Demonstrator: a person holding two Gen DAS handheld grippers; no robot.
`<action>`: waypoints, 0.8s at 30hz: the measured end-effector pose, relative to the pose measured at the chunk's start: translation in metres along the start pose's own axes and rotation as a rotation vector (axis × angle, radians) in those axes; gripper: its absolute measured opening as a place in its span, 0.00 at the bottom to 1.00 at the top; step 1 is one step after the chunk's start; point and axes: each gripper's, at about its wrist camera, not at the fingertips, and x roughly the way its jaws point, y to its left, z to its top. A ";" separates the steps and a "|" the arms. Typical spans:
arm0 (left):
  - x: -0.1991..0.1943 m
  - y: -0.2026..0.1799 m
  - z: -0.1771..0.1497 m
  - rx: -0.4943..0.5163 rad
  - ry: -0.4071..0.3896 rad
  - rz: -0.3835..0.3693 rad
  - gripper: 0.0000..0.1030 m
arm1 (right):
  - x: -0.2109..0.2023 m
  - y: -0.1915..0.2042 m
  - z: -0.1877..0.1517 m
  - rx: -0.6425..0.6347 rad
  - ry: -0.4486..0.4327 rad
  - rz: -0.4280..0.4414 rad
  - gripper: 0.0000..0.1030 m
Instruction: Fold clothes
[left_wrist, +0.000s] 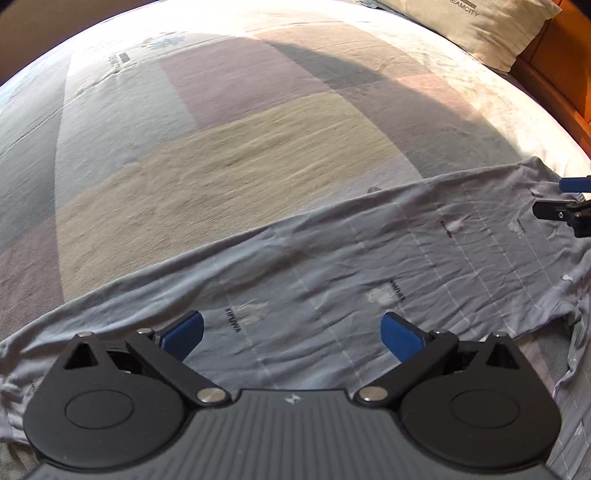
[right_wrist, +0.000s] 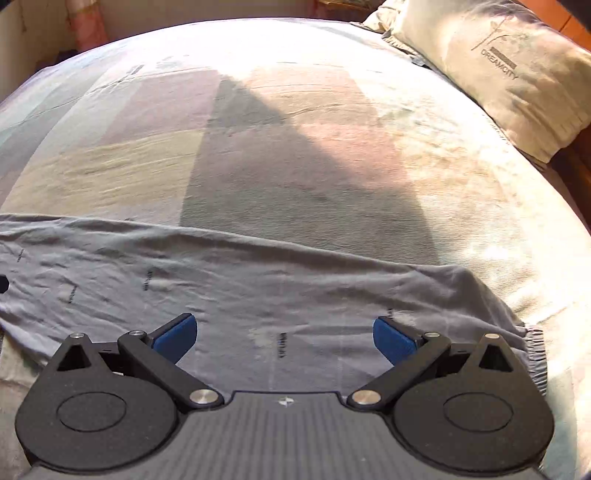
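A bed (left_wrist: 258, 122) is seen filling both views, covered by a sheet patterned in large pale blocks of beige, mauve and grey, with strong sunlight across its far part and a dark band of shadow falling over the middle. A cream pillow (right_wrist: 509, 74) printed with "DREAMCITY" is placed at the far right corner, and a strip of orange wooden bed frame (left_wrist: 554, 70) is visible beyond it.

A grey garment (left_wrist: 332, 266) with thin white lines and small printed marks is laid out flat along the near edge of the bed, stretched from left to right and lightly wrinkled. In the right wrist view its gathered, elasticated edge (right_wrist: 535, 354) is seen at the near right.

The left gripper (left_wrist: 293, 334) is held just above the garment's near part, its blue-padded fingers spread wide apart with nothing between them. The right gripper (right_wrist: 284, 332) is likewise held over the cloth near its right end, fingers spread and empty; whether either pad touches the fabric cannot be told. In the left wrist view, the right gripper's tips are seen at the far right edge above the garment.
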 end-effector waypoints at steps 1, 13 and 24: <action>0.005 -0.013 0.006 0.000 -0.007 -0.026 0.99 | 0.001 -0.015 0.001 0.014 -0.011 -0.026 1.00; 0.064 -0.090 0.032 0.028 0.053 0.057 1.00 | 0.060 -0.117 -0.012 0.149 -0.030 -0.010 1.00; 0.033 -0.128 0.035 0.037 0.095 0.080 0.99 | 0.009 -0.129 -0.011 0.032 0.017 0.160 1.00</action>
